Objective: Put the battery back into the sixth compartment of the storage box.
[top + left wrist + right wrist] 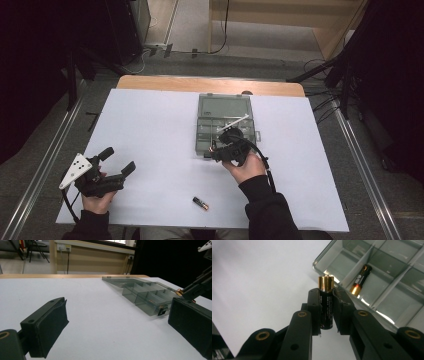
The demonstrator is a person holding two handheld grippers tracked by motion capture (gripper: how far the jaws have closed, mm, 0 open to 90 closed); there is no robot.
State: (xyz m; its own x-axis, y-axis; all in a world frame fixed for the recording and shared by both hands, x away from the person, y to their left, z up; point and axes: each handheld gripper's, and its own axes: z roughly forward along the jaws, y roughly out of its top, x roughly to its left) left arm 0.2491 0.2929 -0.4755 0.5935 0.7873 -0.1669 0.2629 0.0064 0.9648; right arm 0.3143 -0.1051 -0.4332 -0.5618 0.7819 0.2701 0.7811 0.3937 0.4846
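White tabletop (150,130), wooden far edge, dark surrounds. Right hand-held gripper (327,307) clamps 1 battery (326,300) beside the clear compartment box (225,107). Left hand-held gripper (117,160) gapes wide, holding nothing.

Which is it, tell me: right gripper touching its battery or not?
Touching. The right gripper view shows the right gripper with both pads pressed against the battery.

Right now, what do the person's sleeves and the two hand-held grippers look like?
Both sleeves are dark, long and close at the wrist. Each hand-held gripper is black: the left hand-held gripper has two blocky jaws with flat pads and carries a pale three-cornered plate dotted with dark spots. The right hand-held gripper has linked arms with brass-coloured rivets, and a black cable trails from it.
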